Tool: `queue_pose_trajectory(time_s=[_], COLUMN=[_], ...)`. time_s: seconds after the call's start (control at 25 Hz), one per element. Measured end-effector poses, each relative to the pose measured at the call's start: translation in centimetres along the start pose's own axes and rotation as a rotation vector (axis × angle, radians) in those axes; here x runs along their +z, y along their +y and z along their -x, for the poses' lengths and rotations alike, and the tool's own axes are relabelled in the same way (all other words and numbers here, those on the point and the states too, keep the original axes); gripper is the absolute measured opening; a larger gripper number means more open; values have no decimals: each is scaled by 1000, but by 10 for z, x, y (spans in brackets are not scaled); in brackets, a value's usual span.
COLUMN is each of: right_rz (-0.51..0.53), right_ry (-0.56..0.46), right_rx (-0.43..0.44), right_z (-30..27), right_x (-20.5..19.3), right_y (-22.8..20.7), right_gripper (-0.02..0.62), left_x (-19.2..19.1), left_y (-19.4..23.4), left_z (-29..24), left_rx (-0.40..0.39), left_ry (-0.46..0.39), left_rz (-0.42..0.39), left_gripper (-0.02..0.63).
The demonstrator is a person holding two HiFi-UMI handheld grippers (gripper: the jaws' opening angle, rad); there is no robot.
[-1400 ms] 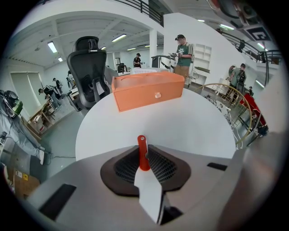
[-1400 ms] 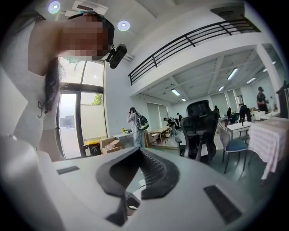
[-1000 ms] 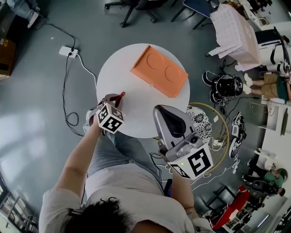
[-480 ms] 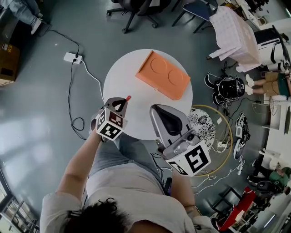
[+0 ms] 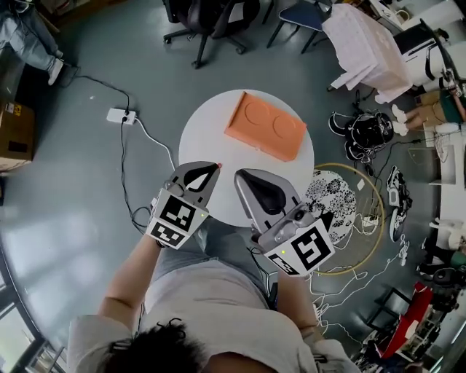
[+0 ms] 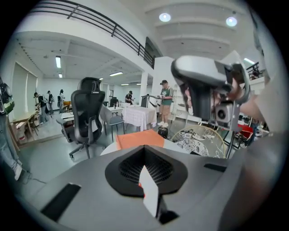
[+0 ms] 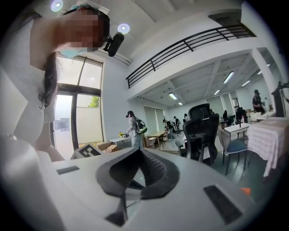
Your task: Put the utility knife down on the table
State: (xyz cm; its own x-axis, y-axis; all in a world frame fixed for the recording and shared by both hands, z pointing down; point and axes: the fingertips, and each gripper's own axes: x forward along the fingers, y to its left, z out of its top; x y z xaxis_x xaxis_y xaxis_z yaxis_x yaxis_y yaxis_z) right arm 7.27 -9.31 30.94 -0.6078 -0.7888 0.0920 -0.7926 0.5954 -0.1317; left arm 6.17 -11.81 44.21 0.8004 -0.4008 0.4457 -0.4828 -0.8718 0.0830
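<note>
Worktop, head view: round and white [image 5: 211, 138], with an orange tray [image 5: 264, 125] on its far side.
Room, head view: grey floor; a black office chair [image 5: 207, 18] beyond the worktop; a white power strip [image 5: 116, 115] with its cable at the left; a yellow hoop [image 5: 375, 211] lying on the floor at the right.
Markers, head view: black-and-white square patterns on both cubes.
Left claw [image 5: 207, 176], head view: over the worktop's near edge, with the red tip of the utility knife [image 5: 218, 167] poking out past it.
Right claw [image 5: 247, 182], head view: just beside the left one, also above the near edge.
Left gripper view: jaws clamped on the utility knife, whose pale body with a red streak stands between them; the orange tray lies ahead and the right claw is up at the right.
Right gripper view: jaws closed together with nothing between them; an open office hall lies ahead, with desks and a high-backed chair [image 7: 203, 131].
</note>
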Motion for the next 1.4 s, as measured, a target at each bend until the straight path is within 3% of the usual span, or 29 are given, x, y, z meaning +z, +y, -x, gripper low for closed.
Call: queue_pose_trajectory(time_s=[0.28,0.64,1.2,1.4], right_rz=[12,34,76,91], right_ry=[-17,-34,-104,-118], right_rx=[-60,-139,-241,-250], right_z=[-18,-26,-33,-34], right_x=[10,23,45,53], right_y=[16,42,75,83], right_gripper=[9,9,9,9], left_x=[65,115,130,131], left_y=[3,-2,1,-2], left_z=[45,107,163,172], left_rx=[-99,-219,-384,-407], left_ry=[-165,-328,-438,-444], left_rz=[-48,-67,-126,-147], left_gripper=[9,9,9,9])
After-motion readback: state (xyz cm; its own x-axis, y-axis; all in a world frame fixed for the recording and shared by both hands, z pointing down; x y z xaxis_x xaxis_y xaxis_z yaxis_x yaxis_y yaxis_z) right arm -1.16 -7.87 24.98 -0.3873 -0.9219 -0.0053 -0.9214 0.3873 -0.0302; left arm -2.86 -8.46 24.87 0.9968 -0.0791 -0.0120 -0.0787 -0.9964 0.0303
